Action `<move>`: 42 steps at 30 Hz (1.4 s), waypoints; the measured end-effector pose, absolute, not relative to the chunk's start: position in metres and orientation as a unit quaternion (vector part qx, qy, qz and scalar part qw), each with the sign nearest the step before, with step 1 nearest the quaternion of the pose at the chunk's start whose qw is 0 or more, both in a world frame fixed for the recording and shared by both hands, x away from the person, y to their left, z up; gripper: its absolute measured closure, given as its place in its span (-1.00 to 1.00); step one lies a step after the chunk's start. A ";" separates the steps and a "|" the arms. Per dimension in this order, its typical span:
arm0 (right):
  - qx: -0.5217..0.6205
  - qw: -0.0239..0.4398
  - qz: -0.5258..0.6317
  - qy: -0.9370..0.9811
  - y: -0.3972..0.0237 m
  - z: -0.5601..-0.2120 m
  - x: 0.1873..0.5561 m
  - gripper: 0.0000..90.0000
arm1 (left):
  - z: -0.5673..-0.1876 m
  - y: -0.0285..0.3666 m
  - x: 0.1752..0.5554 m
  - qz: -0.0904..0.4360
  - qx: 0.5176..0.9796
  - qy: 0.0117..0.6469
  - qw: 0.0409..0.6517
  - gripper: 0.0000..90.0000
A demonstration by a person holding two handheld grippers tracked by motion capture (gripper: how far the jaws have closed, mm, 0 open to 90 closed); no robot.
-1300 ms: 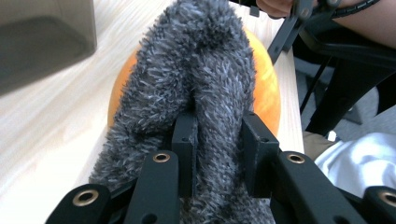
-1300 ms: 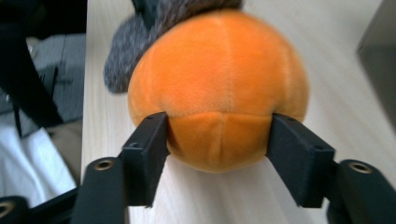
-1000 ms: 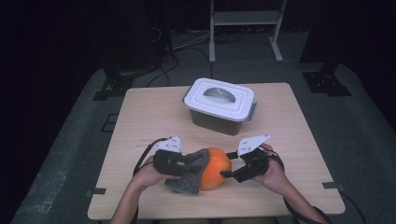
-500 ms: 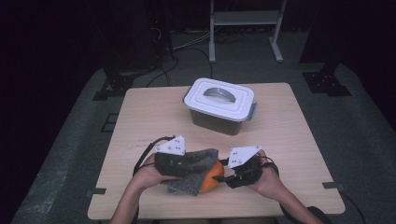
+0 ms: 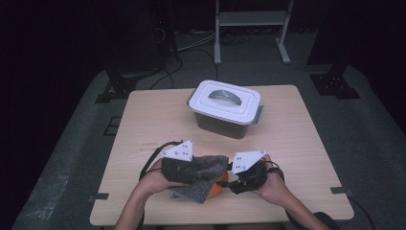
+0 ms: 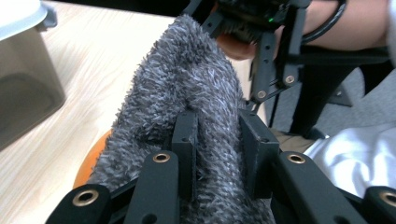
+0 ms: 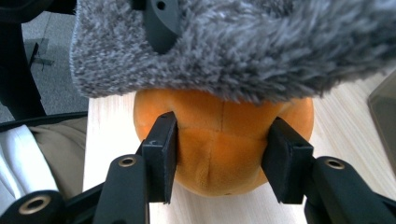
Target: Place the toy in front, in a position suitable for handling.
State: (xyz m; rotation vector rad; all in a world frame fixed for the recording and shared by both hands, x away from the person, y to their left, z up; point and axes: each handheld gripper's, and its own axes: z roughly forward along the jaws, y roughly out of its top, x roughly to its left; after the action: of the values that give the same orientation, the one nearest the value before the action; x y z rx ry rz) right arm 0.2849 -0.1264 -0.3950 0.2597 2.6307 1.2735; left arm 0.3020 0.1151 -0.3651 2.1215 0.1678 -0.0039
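So the left tool [image 5: 207,171] has its jaws pinched down on a fuzzy grey cloth [image 5: 203,175]; in the left gripper view you can see a fold of the pile squeezed right between the two black pads [image 6: 187,140]. The cloth drapes forward from there and lies over the top of an orange plush ball [image 5: 216,187], which peeks out under its edge.

The right tool [image 5: 234,178] comes in from the other side. Its jaws have just been closing in, and in the right gripper view both pads [image 7: 161,149] sit against the sides of the orange ball [image 7: 222,140], one on each flank, gripping it. The grey cloth [image 7: 224,46] hangs across the top of the ball there, covering its upper part, with the left tool's jaw poking out of the fuzz.

The ball sits on the light wooden table [image 5: 143,124], close to the near edge, between the two hands.

Farther back, well apart from all that, there's a lidded plastic container [image 5: 225,108] with a white lid and a grey handle, standing around the middle of the table.
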 end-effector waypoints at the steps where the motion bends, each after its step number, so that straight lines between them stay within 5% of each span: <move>1: 0.091 0.099 0.434 0.891 -0.128 -0.396 0.286 0.10 | -0.366 0.116 0.304 0.002 0.872 0.074 0.484 0.57; 13: 0.094 0.080 0.434 0.893 -0.140 -0.400 0.290 0.10 | -0.382 0.150 0.322 0.010 0.863 0.141 0.485 0.57; 19: 0.095 0.073 0.431 0.894 -0.141 -0.402 0.294 0.06 | -0.387 0.141 0.319 -0.021 0.848 0.105 0.520 0.57; 30: 0.109 0.062 0.424 0.897 -0.156 -0.409 0.306 0.07 | -0.392 0.146 0.325 0.022 0.870 0.137 0.473 0.57; 42: 0.137 0.035 0.432 0.891 -0.173 -0.401 0.311 -0.33 | -0.408 0.142 0.327 -0.018 0.862 0.146 0.486 0.57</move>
State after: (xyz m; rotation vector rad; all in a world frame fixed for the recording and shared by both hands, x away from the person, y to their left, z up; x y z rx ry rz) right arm 0.3113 -0.1731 -0.4006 0.4224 2.7378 1.3264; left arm 0.3272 0.1423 -0.4085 2.0965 0.3543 -0.0429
